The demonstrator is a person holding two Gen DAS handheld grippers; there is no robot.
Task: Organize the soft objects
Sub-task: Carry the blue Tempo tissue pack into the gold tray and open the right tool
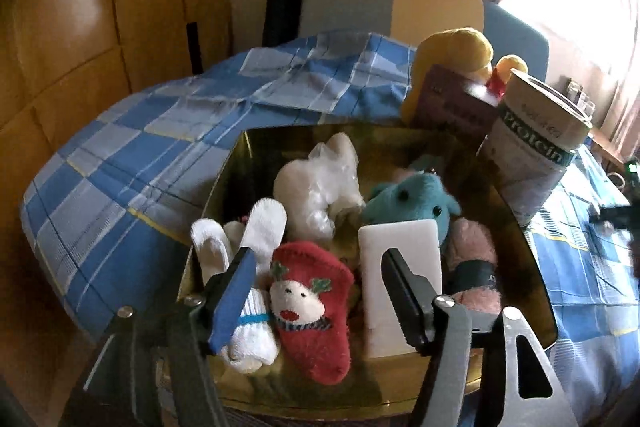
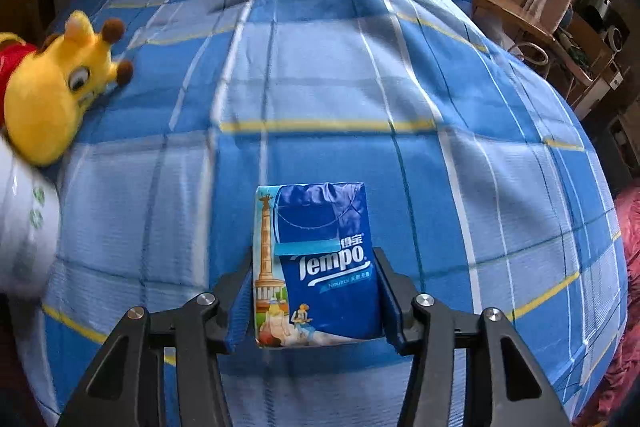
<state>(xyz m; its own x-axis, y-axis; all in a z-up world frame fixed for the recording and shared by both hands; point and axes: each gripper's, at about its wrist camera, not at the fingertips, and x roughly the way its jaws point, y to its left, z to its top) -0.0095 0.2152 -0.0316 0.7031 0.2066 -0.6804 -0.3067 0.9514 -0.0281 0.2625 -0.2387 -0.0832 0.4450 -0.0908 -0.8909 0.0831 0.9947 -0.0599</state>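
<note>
While the left gripper hangs apart over the box, the tissue pack is clamped between the right gripper fingers above the bed; light, squashy, slick wrapper, best gripped mid-sides.

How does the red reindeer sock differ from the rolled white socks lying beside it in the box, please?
The red reindeer sock lies flat and unrolled; the rolled white socks are bundled. The red one bears a reindeer face; the white ones are plain apart from a thin blue stripe. Both lie in the golden box, under the open left gripper.
</note>
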